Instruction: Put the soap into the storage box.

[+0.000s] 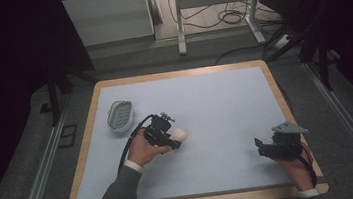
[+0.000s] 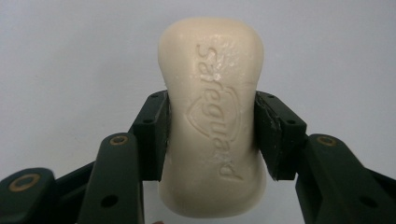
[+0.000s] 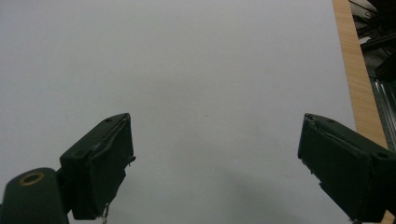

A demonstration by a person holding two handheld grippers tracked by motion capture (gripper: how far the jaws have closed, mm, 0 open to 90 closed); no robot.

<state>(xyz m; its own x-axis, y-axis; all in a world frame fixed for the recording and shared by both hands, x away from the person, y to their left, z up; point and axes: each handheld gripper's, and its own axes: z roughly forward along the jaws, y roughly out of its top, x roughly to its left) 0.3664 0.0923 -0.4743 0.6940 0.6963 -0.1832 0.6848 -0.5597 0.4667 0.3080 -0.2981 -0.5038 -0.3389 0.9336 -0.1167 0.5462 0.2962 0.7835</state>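
Soap bar point(image 2: 212, 116), cream-coloured and stamped with a raised brand word along its length, sits clamped between the two black jaws of the left gripper point(image 2: 212, 135); the pads press on its long sides at about mid-length, and both rounded ends stick out beyond them. In the high view the bar point(image 1: 180, 134) shows as a pale lump at the tip of that gripper point(image 1: 171, 139), left of the middle of the light blue mat point(image 1: 225, 104), and it looks to be held just above the mat, though the angle makes that hard to tell. A white ribbed soap dish point(image 1: 120, 115) lies near it, toward the mat's left edge. Well apart, near the right edge, the right gripper point(image 1: 263, 148) has its jaws spread wide with nothing between them point(image 3: 215, 158). The mat lies on a wooden table point(image 1: 176, 73).
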